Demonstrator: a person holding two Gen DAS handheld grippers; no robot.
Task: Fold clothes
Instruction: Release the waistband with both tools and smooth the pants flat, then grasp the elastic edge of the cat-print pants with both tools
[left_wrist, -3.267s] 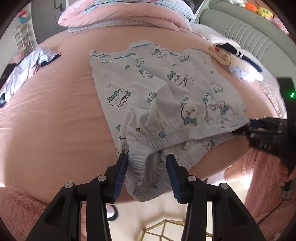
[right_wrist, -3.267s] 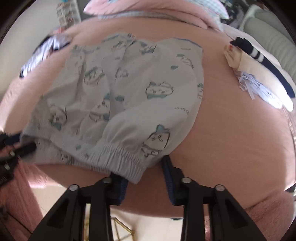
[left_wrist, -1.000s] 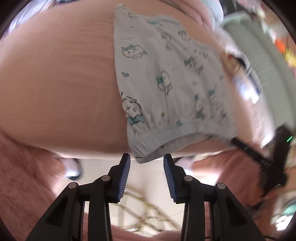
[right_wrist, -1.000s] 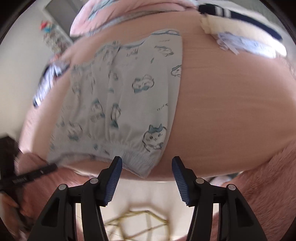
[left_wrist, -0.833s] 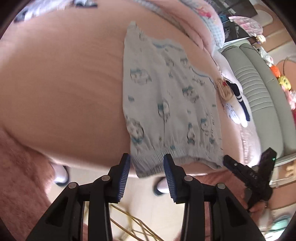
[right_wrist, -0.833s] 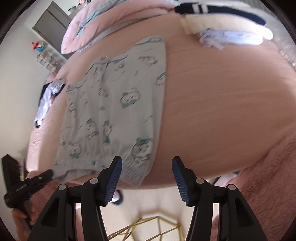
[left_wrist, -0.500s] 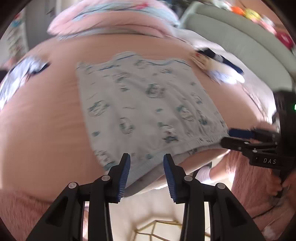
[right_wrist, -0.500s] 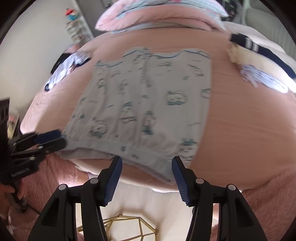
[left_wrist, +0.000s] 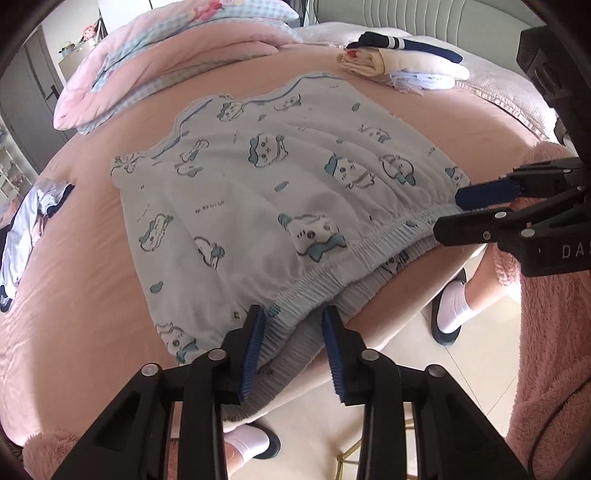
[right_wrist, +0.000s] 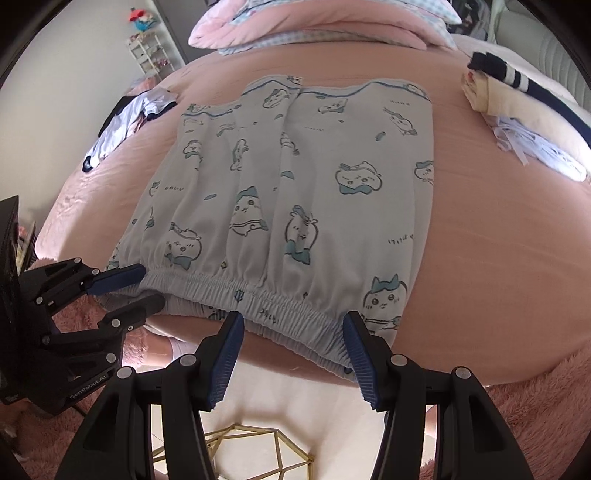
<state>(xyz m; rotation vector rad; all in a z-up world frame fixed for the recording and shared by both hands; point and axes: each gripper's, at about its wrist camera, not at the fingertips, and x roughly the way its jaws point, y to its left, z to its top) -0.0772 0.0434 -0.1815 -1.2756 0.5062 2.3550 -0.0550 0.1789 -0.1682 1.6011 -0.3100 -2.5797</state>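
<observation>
On the near edge of the pink bed (right_wrist: 498, 240), spread flat with legs pointing far: pale printed shorts (right_wrist: 295, 184), elastic waistband (right_wrist: 258, 295) drooping slightly over the edge. Straddling the left end of that waistband, the left gripper (left_wrist: 293, 343), jaws moderately apart, gathered elastic sitting in the gap but not pinched; seen from the right wrist as one finger above the corner and one below it, holding nothing. Poised at the right end, the right gripper (right_wrist: 293, 354), jaws spread wide, blue pads (right_wrist: 225, 354) either side of the band's right stretch, likewise gripping nothing. Cannot tell whether either pad brushes the cloth. Well apart on the far right, a stack of folded clothes (right_wrist: 535, 110); far left, a loose crumpled garment (right_wrist: 122, 122); at the far end, a pink quilt (right_wrist: 314, 22). Judged from this: spreading seemingly done, first fold about to begin, with both tools lined up for a grasp on the two waistband corners. Next calls for closing both sets of jaws firmly through both layers of elastic, then lifting together and carrying the band evenly toward the far hems, or bringing one side across onto the other. Worth minding: catching only the top layer, and uneven pull that would skew the fold or drag the shorts off the edge.
</observation>
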